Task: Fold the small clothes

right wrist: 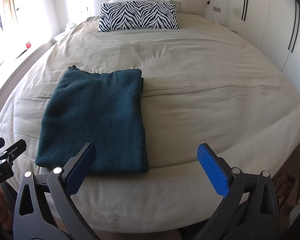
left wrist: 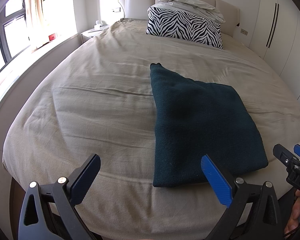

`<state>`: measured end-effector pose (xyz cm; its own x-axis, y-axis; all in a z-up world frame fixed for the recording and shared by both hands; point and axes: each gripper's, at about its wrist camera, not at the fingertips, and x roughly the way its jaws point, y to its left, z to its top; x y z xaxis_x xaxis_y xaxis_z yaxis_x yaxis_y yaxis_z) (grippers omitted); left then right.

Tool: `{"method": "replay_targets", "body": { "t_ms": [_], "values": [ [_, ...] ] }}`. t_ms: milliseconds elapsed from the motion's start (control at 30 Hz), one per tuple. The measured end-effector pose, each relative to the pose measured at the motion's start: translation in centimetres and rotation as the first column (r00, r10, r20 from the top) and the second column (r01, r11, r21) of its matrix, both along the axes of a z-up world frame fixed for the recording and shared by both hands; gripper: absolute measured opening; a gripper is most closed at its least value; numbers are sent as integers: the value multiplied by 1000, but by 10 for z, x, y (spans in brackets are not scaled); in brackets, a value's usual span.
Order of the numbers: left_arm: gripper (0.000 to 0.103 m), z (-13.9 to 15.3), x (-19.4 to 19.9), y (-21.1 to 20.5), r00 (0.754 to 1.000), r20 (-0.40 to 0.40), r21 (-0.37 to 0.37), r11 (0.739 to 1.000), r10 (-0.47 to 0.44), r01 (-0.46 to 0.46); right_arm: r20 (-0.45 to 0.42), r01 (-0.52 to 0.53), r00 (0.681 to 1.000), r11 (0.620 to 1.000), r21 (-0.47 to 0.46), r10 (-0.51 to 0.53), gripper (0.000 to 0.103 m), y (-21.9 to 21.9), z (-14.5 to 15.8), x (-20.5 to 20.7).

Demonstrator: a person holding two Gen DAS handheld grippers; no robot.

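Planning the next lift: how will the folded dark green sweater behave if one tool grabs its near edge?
The sweater looks like thick, soft knit, so it would likely sag and unfold. Its stacked layers may separate. On the wrinkled bedcover it would probably drag rather than slide.

A wide bed (right wrist: pixel 190 100) under a creased beige cover carries a folded dark teal garment (right wrist: pixel 96 120) near its foot, left of centre. Far off, a zebra-print pillow (right wrist: pixel 138 16) lies by the headboard.
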<state>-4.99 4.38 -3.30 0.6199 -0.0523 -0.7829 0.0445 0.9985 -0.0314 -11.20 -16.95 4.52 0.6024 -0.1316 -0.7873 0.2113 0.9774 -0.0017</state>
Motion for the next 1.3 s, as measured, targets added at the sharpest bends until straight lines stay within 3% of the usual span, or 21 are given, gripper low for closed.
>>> {"method": "replay_targets", "body": {
  "t_ms": [1300],
  "values": [
    [103, -1, -1, 2, 1000, -9, 2, 1000, 9, -9, -4, 3, 1000, 1000, 2, -3, 103, 5, 0, -1]
  ]
}}
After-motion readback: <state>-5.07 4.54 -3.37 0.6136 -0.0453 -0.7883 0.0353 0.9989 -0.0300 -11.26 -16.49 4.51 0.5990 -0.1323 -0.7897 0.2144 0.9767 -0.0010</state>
